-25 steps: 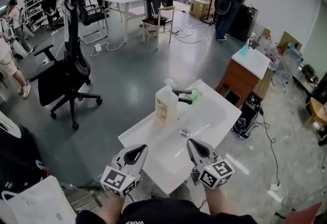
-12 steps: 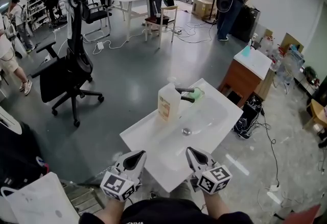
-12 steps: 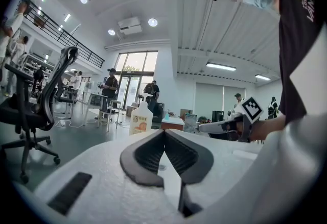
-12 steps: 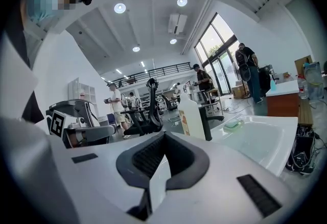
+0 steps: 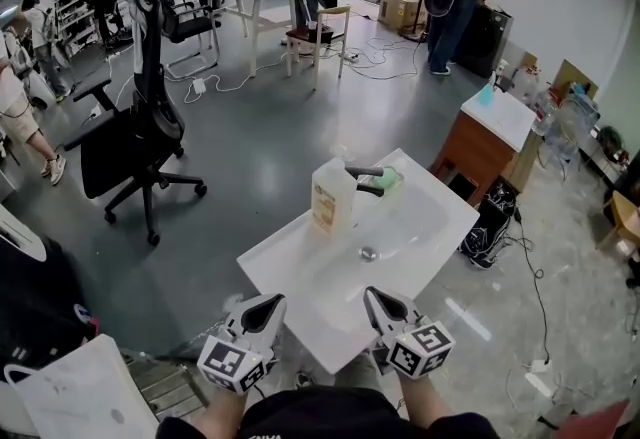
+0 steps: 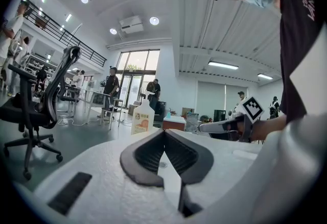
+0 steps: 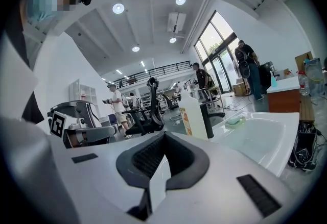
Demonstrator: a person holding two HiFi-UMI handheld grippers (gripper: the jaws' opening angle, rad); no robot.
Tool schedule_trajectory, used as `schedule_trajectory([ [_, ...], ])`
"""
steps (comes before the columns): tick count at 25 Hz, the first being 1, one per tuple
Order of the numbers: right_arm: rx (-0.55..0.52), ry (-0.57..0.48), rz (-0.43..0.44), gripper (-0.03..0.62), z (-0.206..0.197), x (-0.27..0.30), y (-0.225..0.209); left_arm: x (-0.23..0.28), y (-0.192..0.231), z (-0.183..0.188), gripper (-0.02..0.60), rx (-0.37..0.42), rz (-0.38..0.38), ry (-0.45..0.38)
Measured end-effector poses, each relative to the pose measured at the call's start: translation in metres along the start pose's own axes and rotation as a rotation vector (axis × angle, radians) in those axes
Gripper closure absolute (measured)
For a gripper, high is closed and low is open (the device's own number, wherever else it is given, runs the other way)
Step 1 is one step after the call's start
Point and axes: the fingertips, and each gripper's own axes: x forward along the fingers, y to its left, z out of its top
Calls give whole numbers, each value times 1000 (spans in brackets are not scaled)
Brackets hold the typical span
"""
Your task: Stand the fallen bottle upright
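Observation:
The pale pump bottle [image 5: 332,197] with an orange label stands upright on the far left rim of the white sink [image 5: 300,299], next to the black faucet [image 5: 365,182]. It also shows in the left gripper view as the bottle [image 6: 142,118] and in the right gripper view as the bottle [image 7: 193,115], far ahead of the jaws. My left gripper [image 5: 266,305] [image 6: 164,133] and right gripper [image 5: 377,297] [image 7: 163,136] hover side by side at the sink's near edge. Both are shut with nothing in them, well short of the bottle.
A green soap bar [image 5: 388,179] lies behind the faucet, and a drain [image 5: 368,253] sits mid-basin. A black office chair [image 5: 140,127] stands to the left, a wooden cabinet [image 5: 480,142] and dark bag [image 5: 485,227] to the right. People and tables are at the back.
Both grippers have sunk a little and drawn back toward the sink's near edge. The bottle has stayed upright in place.

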Motion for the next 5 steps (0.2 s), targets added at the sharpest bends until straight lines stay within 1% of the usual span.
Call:
schedule_trajectory([
  [5,-6,6,1,594,2,3,0,0,3,1,561,-4,8,2],
])
